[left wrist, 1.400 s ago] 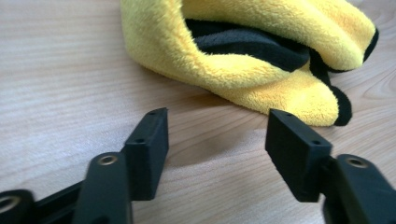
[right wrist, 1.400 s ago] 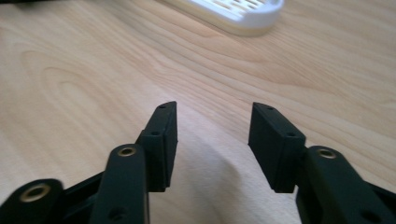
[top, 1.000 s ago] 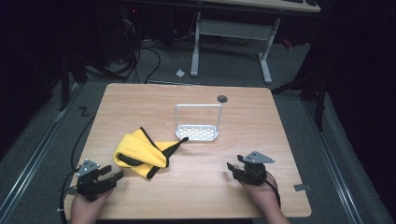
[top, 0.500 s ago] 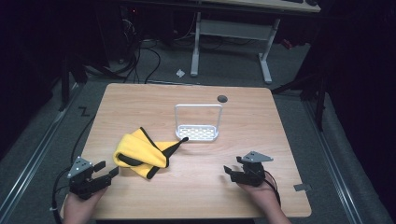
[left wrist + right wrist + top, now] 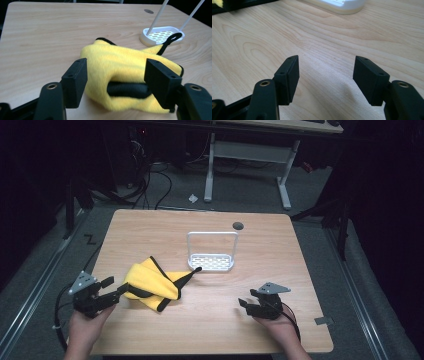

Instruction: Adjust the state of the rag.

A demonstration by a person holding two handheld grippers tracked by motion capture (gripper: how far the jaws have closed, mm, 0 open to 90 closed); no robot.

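A yellow cloth (image 5: 150,280) with black trim lies crumpled on the left half of the wooden table (image 5: 280,255). My left gripper (image 5: 116,286) is at the cloth's near left edge and open. In the left gripper view the cloth (image 5: 120,62) bulges between and just beyond the two spread jaws, and neither pad presses on it. My right gripper (image 5: 246,305) rests near the front right and is open over bare wood (image 5: 325,80). Its jaws have just been closing slightly, with nothing between them.
A white perforated tray with a tall wire handle (image 5: 211,262) stands at the table's middle, and the cloth's black loop (image 5: 172,38) reaches its base. A dark round hole (image 5: 238,225) marks the far side. Cables and desk legs lie on the floor beyond.
The left hand has lifted its gripper and brought it toward the cloth's edge. The right gripper has stayed in place.
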